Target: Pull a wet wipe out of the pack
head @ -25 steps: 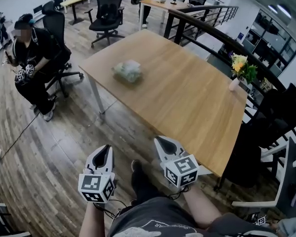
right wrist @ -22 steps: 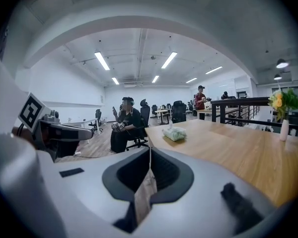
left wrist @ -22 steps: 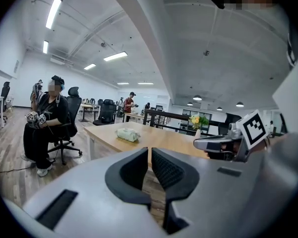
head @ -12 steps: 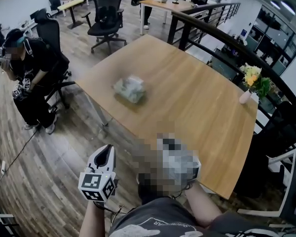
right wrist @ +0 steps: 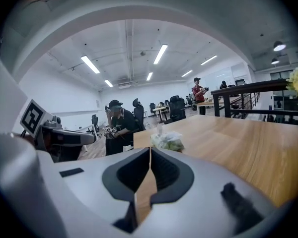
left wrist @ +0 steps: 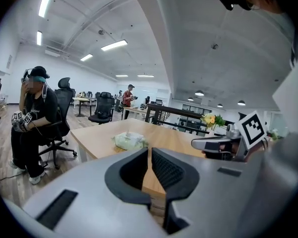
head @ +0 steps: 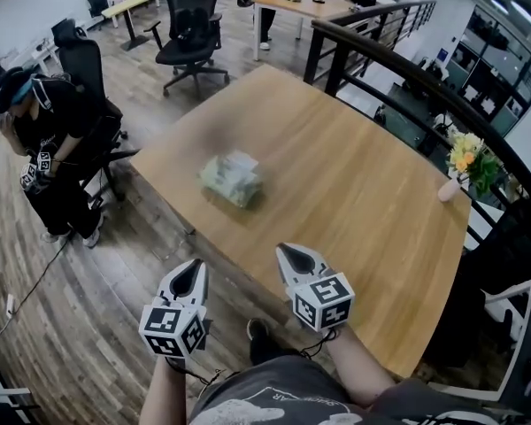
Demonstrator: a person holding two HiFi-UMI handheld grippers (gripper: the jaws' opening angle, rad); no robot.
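Observation:
The wet wipe pack (head: 231, 180), pale green with a white wipe poking up, lies on the wooden table (head: 354, 175) near its left side. It also shows beyond the jaws in both gripper views, the pack (left wrist: 129, 141) and the pack (right wrist: 168, 142). My left gripper (head: 193, 274) hangs over the floor just short of the table's near edge, jaws together with nothing between them. My right gripper (head: 290, 256) is over the near edge of the table, shut and empty. Both point toward the pack from well short of it.
A seated person (head: 44, 149) in black sits on an office chair left of the table. A small vase of flowers (head: 465, 162) stands at the table's far right edge. A black railing (head: 407, 69) runs behind the table. More office chairs (head: 190, 29) and desks stand farther back.
Both grippers have come closer to the table; the pack and the table edge now sit nearer to them in the head view. Both sets of jaws stay shut.

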